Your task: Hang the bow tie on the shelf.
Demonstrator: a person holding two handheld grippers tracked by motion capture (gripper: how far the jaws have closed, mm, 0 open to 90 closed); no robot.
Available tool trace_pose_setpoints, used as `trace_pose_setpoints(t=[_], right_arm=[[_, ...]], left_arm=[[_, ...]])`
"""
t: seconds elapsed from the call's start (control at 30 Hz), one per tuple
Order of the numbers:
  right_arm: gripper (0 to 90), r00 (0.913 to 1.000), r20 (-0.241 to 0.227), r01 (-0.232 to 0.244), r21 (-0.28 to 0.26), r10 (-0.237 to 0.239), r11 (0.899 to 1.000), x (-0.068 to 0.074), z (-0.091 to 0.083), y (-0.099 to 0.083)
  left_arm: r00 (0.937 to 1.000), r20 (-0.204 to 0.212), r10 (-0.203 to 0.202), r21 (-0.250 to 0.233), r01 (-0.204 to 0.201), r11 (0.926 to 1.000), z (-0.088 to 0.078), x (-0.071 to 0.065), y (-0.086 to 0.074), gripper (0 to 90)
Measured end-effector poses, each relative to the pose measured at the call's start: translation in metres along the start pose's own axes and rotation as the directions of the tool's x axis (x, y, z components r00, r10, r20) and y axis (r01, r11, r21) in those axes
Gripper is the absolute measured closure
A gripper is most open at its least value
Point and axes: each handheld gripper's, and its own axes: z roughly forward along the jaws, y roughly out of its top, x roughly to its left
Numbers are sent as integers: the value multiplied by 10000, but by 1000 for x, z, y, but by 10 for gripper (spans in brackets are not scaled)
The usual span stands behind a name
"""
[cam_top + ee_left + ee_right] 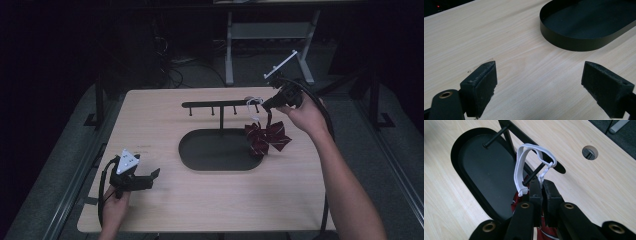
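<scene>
A dark red striped bow tie (266,138) with a white elastic strap (524,162) hangs at the right end of a black peg rack (220,104). My right gripper (541,187) is shut on the strap beside its white clasp. The strap's loop sits over the end peg (534,173), and red cloth (517,201) shows below the jaws. In the high view the right gripper (265,105) is at the rack's right tip. My left gripper (155,174) rests low at the table's front left, open (539,82), with bare wood between its jaws.
The rack stands in a black oval tray (190,155) at the table's middle; its wall (574,42) lies ahead of the left gripper. A round cable hole (590,152) is in the table beyond the rack. Another peg (495,137) is bare.
</scene>
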Motion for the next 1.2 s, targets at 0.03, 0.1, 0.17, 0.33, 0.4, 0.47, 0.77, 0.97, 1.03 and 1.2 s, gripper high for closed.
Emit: trace_pose_setpoints(t=[0.03,0.1,0.17,0.33,0.4,0.47,0.77,0.97,1.03,1.2], right_arm=[[861,10000,-20,-24,-6,24,10000,-1,1,-1],[861,10000,-9,1,94,-1,10000,-3,4,-2],[861,9999,-83,-65,125,66,9999,-3,7,-4],[860,9998,-151,-86,154,88,9998,-4,12,-6],[860,9998,-175,-105,159,108,9998,-5,13,-7],[859,9997,-208,-114,146,117,9998,-5,14,-8],[857,9992,-363,-182,155,188,9997,-8,20,-12],[855,9987,-457,-225,279,238,9994,-9,26,-15],[856,9985,-485,-220,304,234,9993,-10,27,-16],[855,9980,-544,-303,330,321,9990,-12,29,-20]], left_arm=[[10000,0,-8,0,8,10000,0,0,0,131],[10000,4,5,4,-5,10000,0,0,0,131],[10000,-2,3,8,-3,10000,0,0,0,131],[10000,-3,15,22,-15,10000,0,0,0,131],[10000,-2,44,37,-44,10000,0,1,0,131],[10000,4,22,31,-22,10000,0,0,0,131],[10000,3,-6,48,6,10000,0,1,0,131],[10000,7,-44,28,44,10000,0,1,-1,131],[10000,16,-47,11,47,10000,0,2,-1,131],[10000,27,-29,63,29,10000,1,2,-1,131]])
